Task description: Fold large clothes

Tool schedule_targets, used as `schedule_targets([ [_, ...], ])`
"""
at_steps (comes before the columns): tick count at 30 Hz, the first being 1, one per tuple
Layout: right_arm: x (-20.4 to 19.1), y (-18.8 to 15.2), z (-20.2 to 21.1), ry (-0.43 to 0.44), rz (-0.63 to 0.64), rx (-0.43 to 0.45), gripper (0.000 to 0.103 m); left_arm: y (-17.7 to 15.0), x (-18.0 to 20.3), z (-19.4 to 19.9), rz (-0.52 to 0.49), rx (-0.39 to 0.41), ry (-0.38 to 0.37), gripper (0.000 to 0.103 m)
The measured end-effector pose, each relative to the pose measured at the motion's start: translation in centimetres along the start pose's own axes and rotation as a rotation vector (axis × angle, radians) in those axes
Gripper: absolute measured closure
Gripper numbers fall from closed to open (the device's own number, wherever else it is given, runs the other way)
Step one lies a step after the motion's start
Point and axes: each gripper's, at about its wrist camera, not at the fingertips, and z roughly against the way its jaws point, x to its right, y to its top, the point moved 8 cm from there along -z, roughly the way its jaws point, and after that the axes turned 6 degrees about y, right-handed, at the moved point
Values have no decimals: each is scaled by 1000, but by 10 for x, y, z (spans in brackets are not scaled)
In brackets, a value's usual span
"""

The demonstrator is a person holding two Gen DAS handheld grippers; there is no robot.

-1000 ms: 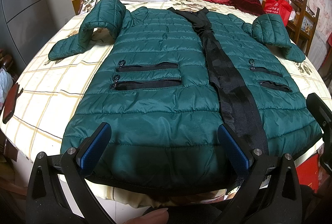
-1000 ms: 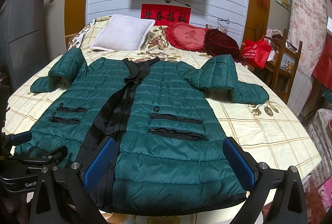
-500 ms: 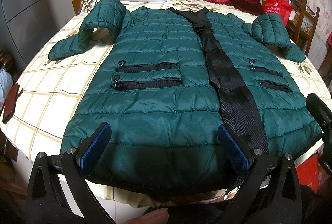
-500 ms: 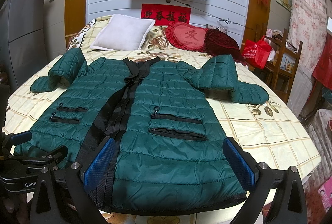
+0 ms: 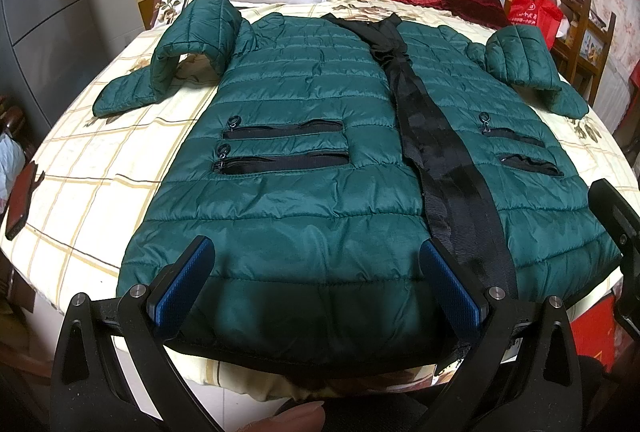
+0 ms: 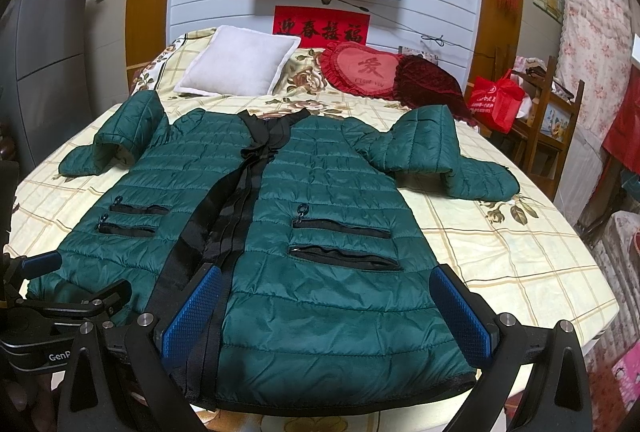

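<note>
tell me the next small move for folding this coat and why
Probably lower both tools onto the hem and pinch it. The green coat lies flat and face up on the bed, and the left tool and right tool both hover open over its bottom edge, gripping nothing yet.

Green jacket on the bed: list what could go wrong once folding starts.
The green jacket is puffy and slick-looking, so folds may spring open or slip from the open left gripper and right gripper. Both sleeves are already bent, so they could bunch inside a fold. The hem overhangs the bed edge and might slide off.
</note>
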Motion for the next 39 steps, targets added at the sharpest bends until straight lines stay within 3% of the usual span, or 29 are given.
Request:
schedule_targets([
  [39, 1, -1, 0, -2, 5, -1, 0, 0, 3, 2, 11, -5, -9, 0],
])
